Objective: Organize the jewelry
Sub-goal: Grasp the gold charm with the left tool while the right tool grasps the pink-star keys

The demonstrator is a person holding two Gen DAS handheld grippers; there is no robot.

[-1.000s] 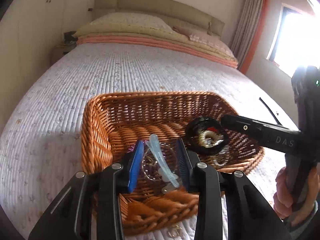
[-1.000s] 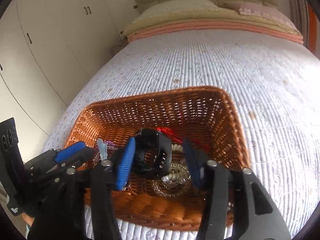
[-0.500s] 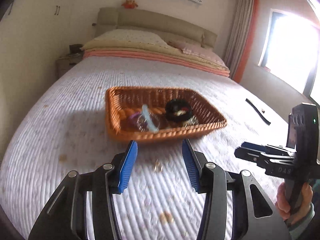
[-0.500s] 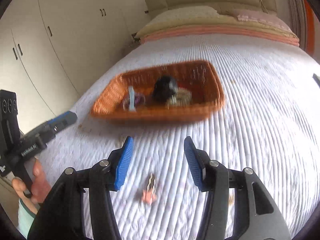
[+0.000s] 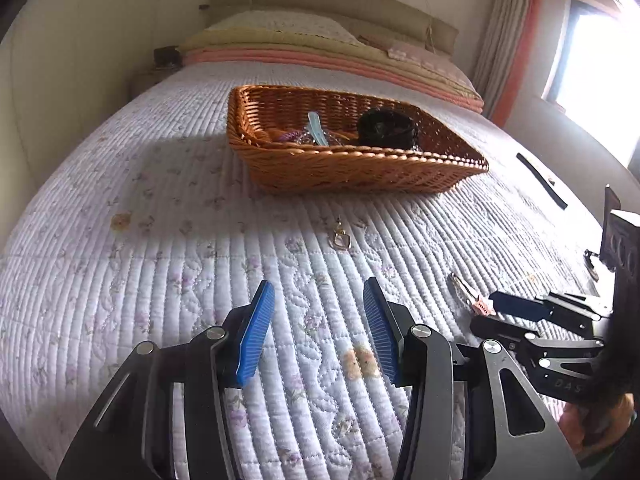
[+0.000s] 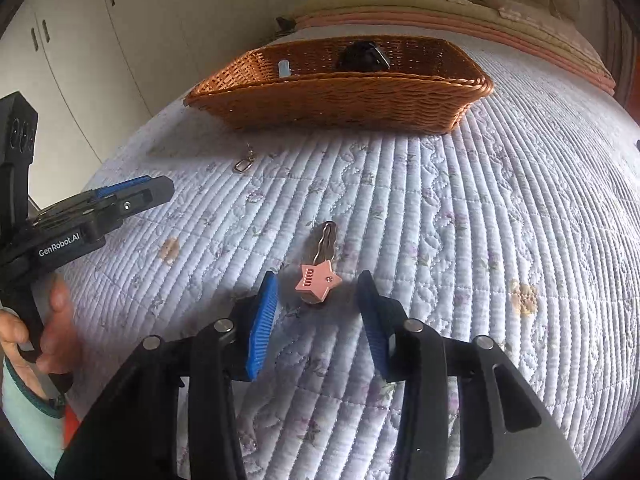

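A brown wicker basket stands on the quilted bed and holds a black bracelet, a pale blue hair clip and other jewelry. A pink star hair clip lies on the quilt just in front of my open, empty right gripper, between its fingertips; it also shows in the left wrist view. A small gold pendant lies on the quilt in front of the basket. My left gripper is open and empty above the quilt, short of the pendant.
The white quilted bed stretches all around. Pillows and folded blankets lie at the headboard. A black strap lies on the bed's right side. White wardrobe doors stand to the left.
Both grippers have drawn back from the basket, leaving the black bracelet and blue clip inside. The right gripper has come down to the pink star clip.
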